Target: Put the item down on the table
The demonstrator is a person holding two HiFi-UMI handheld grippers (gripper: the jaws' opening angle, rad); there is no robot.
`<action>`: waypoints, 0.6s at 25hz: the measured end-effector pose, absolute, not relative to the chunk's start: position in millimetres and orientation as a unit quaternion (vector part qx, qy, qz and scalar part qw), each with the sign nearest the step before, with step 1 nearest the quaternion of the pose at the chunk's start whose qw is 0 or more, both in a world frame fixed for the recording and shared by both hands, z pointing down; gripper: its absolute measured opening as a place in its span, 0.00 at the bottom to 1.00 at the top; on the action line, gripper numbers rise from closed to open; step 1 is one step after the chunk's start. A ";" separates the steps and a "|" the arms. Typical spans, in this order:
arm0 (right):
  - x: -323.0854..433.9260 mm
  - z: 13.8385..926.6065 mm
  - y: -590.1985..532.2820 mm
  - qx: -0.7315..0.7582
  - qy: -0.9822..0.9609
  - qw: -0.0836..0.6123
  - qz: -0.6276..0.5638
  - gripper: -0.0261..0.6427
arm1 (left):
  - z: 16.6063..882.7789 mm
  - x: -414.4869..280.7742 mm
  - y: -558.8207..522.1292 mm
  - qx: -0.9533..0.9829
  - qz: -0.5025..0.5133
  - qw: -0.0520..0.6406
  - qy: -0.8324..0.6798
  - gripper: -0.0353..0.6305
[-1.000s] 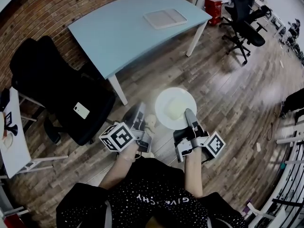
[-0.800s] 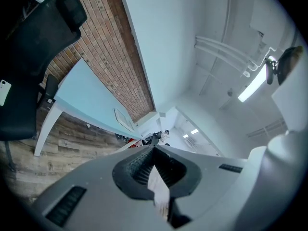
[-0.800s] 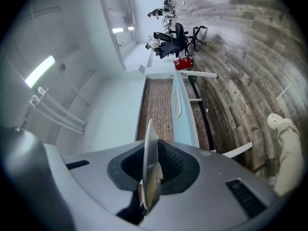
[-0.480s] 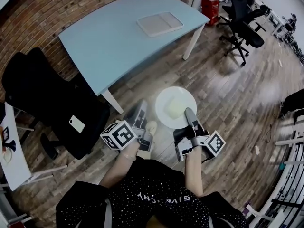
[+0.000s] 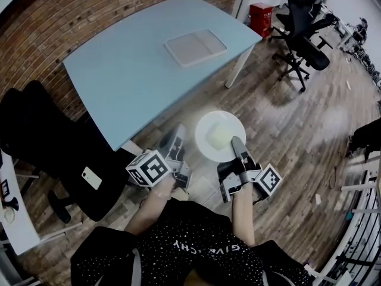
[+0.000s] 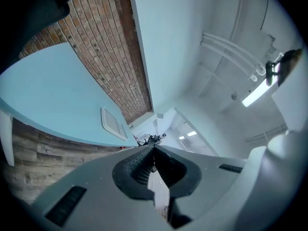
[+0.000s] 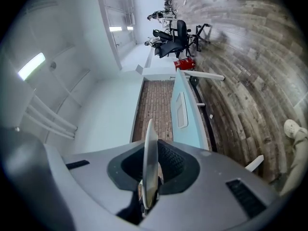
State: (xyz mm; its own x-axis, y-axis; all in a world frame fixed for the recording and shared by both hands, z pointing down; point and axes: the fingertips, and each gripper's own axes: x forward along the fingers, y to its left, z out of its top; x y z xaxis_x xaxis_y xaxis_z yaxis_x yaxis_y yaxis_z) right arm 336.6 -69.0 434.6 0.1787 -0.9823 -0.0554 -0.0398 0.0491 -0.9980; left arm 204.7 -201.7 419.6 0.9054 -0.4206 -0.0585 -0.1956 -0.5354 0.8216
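Note:
A round white plate [image 5: 219,134] hangs level over the wooden floor, short of the light blue table [image 5: 131,76]. My right gripper [image 5: 237,142] is shut on the plate's near rim. In the right gripper view the plate [image 7: 149,153] stands edge-on between the jaws of the right gripper [image 7: 150,177], with the table [image 7: 187,129] ahead. My left gripper [image 5: 177,132] is just left of the plate, apart from it, and looks shut with nothing in it. In the left gripper view the left gripper [image 6: 153,152] points up past the table [image 6: 43,100].
A pale grey tray [image 5: 195,46] lies on the table's far right part. A black office chair [image 5: 47,154] with a phone [image 5: 91,177] on its seat stands at the left. More black chairs [image 5: 303,22] and a red box [image 5: 260,18] are at the back right. A brick wall [image 5: 71,11] runs behind the table.
The table has come closer and slid left and down in the head view as the person walks toward it. Both grippers and the plate keep their pose.

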 end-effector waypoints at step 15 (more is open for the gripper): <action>439.8 430.7 -189.6 -0.543 0.476 0.544 -0.427 0.09 | 415.1 306.0 -327.9 0.867 -0.132 0.447 -0.176 0.07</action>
